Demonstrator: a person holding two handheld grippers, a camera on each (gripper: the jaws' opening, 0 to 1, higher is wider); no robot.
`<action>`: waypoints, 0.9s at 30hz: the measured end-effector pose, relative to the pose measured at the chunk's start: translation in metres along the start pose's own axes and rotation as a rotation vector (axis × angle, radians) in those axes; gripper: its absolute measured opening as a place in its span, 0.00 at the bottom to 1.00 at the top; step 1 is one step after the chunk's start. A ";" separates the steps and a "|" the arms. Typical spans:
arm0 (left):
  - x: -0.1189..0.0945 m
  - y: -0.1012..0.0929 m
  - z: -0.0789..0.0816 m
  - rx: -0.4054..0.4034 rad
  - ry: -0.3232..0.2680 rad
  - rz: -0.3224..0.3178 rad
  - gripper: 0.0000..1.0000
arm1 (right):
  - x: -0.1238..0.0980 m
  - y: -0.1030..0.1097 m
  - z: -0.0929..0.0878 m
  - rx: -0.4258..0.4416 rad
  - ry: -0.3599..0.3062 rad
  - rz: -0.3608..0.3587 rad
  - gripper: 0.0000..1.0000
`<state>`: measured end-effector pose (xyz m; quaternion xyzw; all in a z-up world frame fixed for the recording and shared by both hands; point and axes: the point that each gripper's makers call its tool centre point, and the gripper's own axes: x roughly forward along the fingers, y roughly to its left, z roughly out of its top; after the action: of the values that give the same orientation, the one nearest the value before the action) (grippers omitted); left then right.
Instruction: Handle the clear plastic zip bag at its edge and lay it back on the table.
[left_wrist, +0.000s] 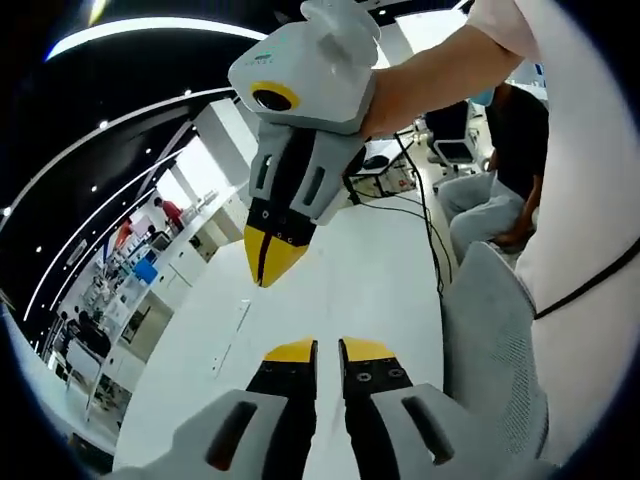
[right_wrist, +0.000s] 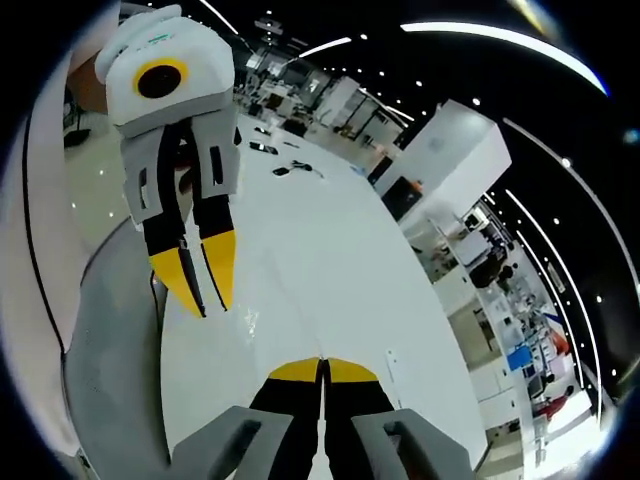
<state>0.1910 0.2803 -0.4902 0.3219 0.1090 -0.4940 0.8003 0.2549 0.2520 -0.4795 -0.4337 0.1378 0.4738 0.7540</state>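
Both grippers hang over a long white table (left_wrist: 350, 270) (right_wrist: 320, 240). In the left gripper view my left gripper (left_wrist: 328, 350) rises from the bottom, its yellow-tipped jaws a narrow gap apart with nothing visible between them. My right gripper (left_wrist: 268, 262) comes down from the top, held by a bare arm (left_wrist: 450, 70), its yellow tips pressed together. In the right gripper view my right gripper (right_wrist: 322, 370) is shut at the bottom. The left gripper (right_wrist: 205, 290) hangs at upper left with its tips slightly apart. I cannot make out clear plastic in either pair of jaws.
A grey mesh chair back (left_wrist: 490, 340) (right_wrist: 110, 350) stands close beside the table. Black cables (left_wrist: 425, 215) trail over the far tabletop near a seated person (left_wrist: 500, 190). Small dark items (right_wrist: 285, 165) lie at the table's far end. Desks and people fill the room beyond.
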 end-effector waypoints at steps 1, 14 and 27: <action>-0.001 0.000 0.000 -0.006 -0.004 0.005 0.06 | 0.000 -0.001 0.000 0.002 0.000 -0.001 0.00; -0.008 0.010 -0.019 -0.196 -0.052 0.082 0.14 | 0.004 -0.012 -0.004 0.007 -0.002 -0.018 0.00; -0.011 0.013 -0.035 -0.420 -0.102 0.124 0.31 | 0.008 -0.024 -0.003 0.005 -0.013 -0.041 0.00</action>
<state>0.2023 0.3142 -0.5067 0.1289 0.1489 -0.4261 0.8830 0.2791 0.2505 -0.4735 -0.4314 0.1254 0.4606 0.7655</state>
